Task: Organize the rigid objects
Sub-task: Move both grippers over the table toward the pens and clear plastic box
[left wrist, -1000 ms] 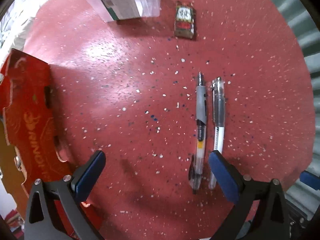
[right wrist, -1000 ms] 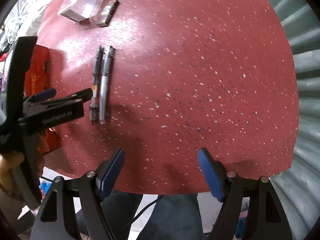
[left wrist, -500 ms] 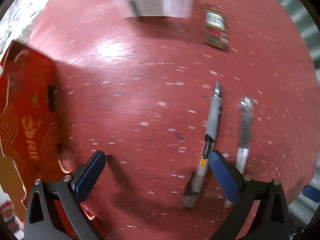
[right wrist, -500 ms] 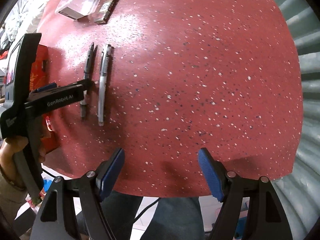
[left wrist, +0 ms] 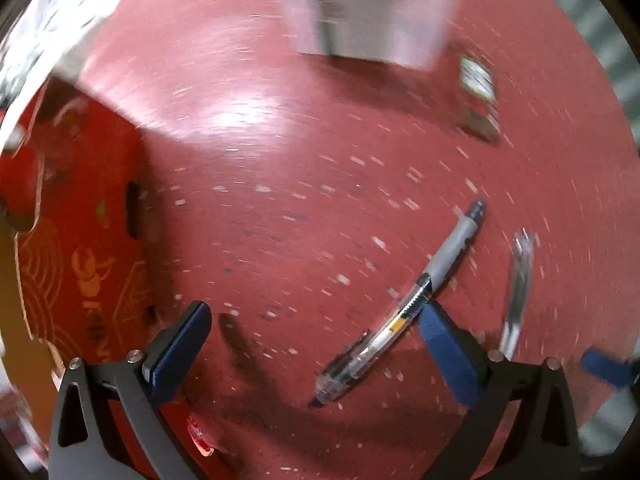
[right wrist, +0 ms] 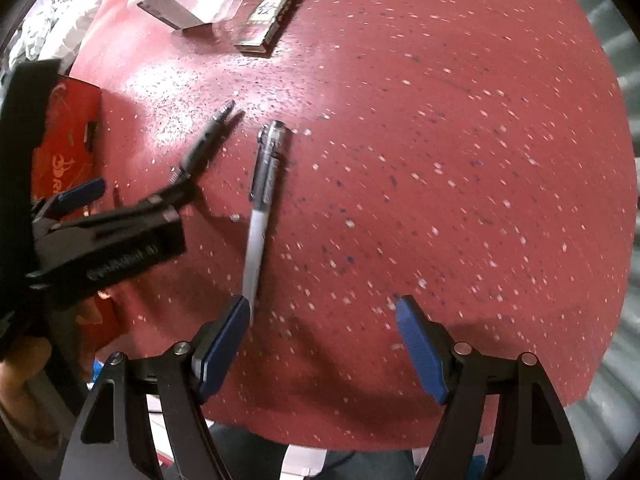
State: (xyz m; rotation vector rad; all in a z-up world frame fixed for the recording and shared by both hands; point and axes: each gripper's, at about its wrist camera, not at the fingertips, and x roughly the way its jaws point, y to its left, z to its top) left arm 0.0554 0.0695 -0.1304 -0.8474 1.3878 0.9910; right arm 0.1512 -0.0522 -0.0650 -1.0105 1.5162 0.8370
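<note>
**Two pens on the red table, both claws open above them**

The left gripper (left wrist: pixel 316 344) hung over the speckled red table (left wrist: pixel 320 152) with its jaws spread wide and nothing clamped. The grey-grip pen (left wrist: pixel 404 304) lay slantwise between them, its clear barrel just beside the right-hand pad; whether that pad touched it could not be told through the blur. The right gripper (right wrist: pixel 324 344) was likewise wide open and empty, the white-barrelled pen (right wrist: pixel 262 208) lying ahead with its lower end just beside the left-hand pad. The two pens lay near each other but apart, angled differently. At the far edge sat a clear plastic box (right wrist: pixel 196 0) and a small dark packet (right wrist: pixel 268 20), with a red carton (right wrist: pixel 66 136) at the table's left.

Both pens looked light, stiff and smooth (round barrels, likely to roll or skid if nudged sideways). The rubbery grey sleeve seemed the surest hold on the first pen; the second probably wanted pinching across mid-barrel.
</note>
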